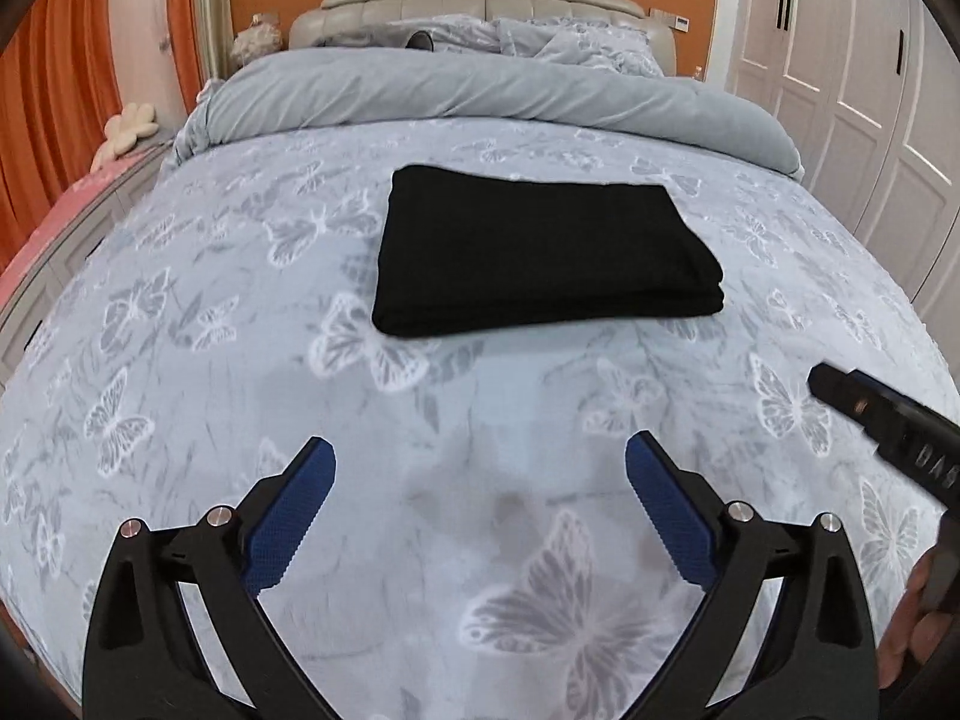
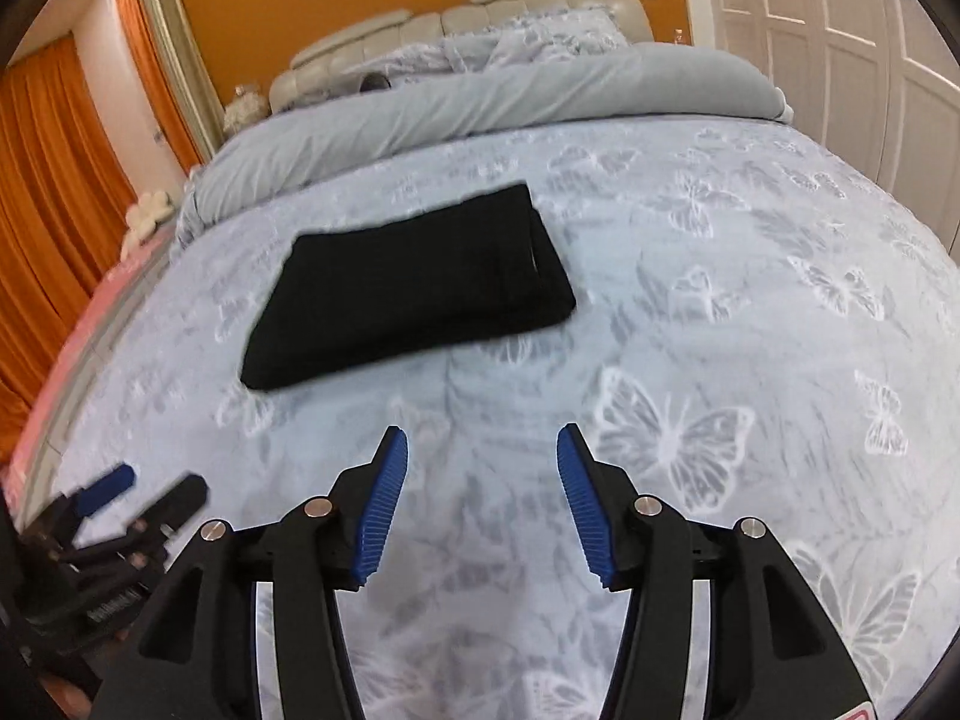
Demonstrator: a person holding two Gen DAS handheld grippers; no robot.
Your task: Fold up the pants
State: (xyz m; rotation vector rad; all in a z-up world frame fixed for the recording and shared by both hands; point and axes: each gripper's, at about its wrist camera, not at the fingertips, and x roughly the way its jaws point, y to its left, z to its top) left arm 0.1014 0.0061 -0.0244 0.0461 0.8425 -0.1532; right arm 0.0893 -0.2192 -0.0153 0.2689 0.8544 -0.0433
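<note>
Black pants [image 1: 543,252] seen folded into flat rectangle, layered edges stacked at near right corner, lying mid-bed on sheet [image 1: 420,420] printed with butterflies. Grey duvet [image 1: 480,96] rolled back beyond pants, pillows and headboard [image 1: 468,3] at far end. Left gripper [image 1: 480,468] held above near part of sheet, jaws spread wide, nothing gripped, well apart from pants. Right gripper [image 2: 483,456] likewise held near, jaws released, empty. White wardrobe [image 1: 864,90] at right, orange curtain [image 1: 54,84] at left.
</note>
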